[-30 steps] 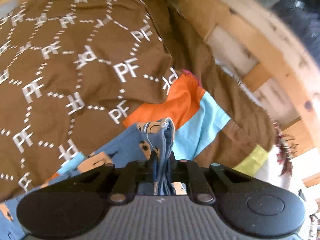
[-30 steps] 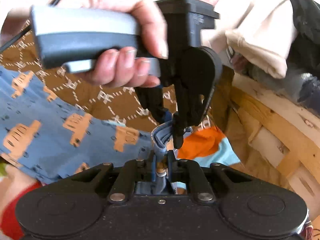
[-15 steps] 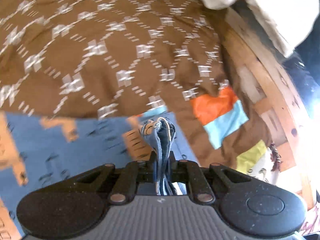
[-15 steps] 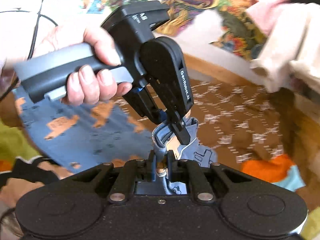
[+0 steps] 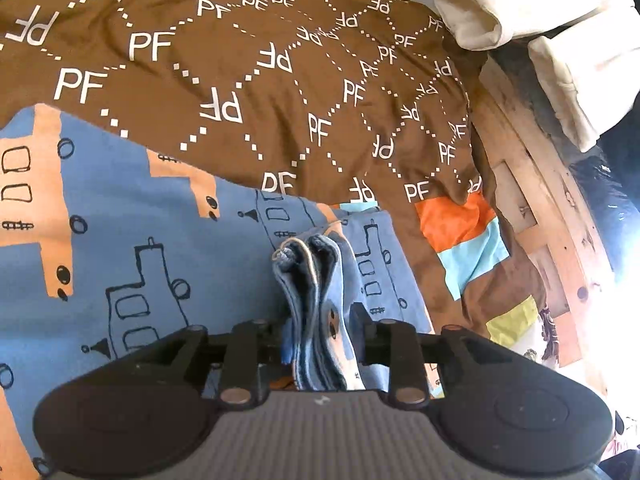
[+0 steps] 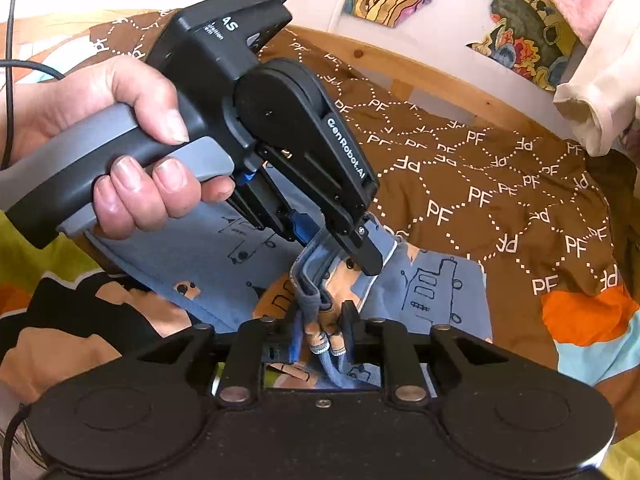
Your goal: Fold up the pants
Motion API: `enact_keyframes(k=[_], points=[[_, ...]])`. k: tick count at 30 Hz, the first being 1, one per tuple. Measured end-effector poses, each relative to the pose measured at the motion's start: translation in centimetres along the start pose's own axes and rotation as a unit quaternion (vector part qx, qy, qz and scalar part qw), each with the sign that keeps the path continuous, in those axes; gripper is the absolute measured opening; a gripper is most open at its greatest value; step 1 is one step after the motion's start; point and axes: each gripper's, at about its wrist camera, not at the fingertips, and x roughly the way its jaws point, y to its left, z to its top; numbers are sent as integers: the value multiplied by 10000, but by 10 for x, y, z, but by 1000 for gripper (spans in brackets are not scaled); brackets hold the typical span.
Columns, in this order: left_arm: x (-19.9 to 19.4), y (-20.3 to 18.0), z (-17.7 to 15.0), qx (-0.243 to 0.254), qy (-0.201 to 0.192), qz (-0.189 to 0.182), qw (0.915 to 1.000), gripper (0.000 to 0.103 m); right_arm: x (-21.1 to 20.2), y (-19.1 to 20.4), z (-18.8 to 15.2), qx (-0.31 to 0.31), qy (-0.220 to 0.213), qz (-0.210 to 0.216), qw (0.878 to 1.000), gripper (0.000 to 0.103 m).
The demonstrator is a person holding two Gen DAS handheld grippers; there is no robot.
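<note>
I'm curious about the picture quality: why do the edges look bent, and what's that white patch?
Left wrist view: the fisheye lens bows the wooden bed frame; sunlight whites out the right edge, while the brown blanket stays sharp. Right wrist view: same bending, evenly lit, crisp on the blue pants.

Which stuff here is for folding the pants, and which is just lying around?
For the job:
- blue truck-print pants
- left claw, just opening
- right claw, just opening

Just lying about:
- brown PF blanket
- cream clothes
- wooden bed frame
</note>
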Motion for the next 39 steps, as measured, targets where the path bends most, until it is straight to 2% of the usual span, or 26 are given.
enact_keyframes(k=[5, 14, 16, 20, 24, 27, 32, 39], points=[[1, -4, -1, -4, -4, 173, 9999, 30, 4, -2, 0, 91, 66, 60, 9999, 27], [2, -4, 0, -60, 64, 337, 9994, 17, 4, -5, 1, 317, 134, 171, 9993, 27], [1, -5, -1, 9, 48, 409, 9991, 12, 5, -4, 2, 330, 147, 184, 9992, 24], [1, -10, -3, 125, 29, 489, 9987, 9, 5, -4, 2, 318, 152, 201, 9992, 15], [-9, -14, 0, 249, 128, 494, 9984, 9, 0, -4, 6, 375, 164, 218, 9989, 14], [-23, -17, 5, 391, 180, 512, 9978, 9, -11, -4, 16, 328, 13, 274, 9991, 13], [-53, -10, 7, 435, 144, 605, 9971, 9, -16, 6, 34, 229, -207, 623, 9976, 13], [-86, 16, 0, 352, 104, 968, 9946, 8, -6, 26, 52, 116, -307, 1325, 9906, 13]])
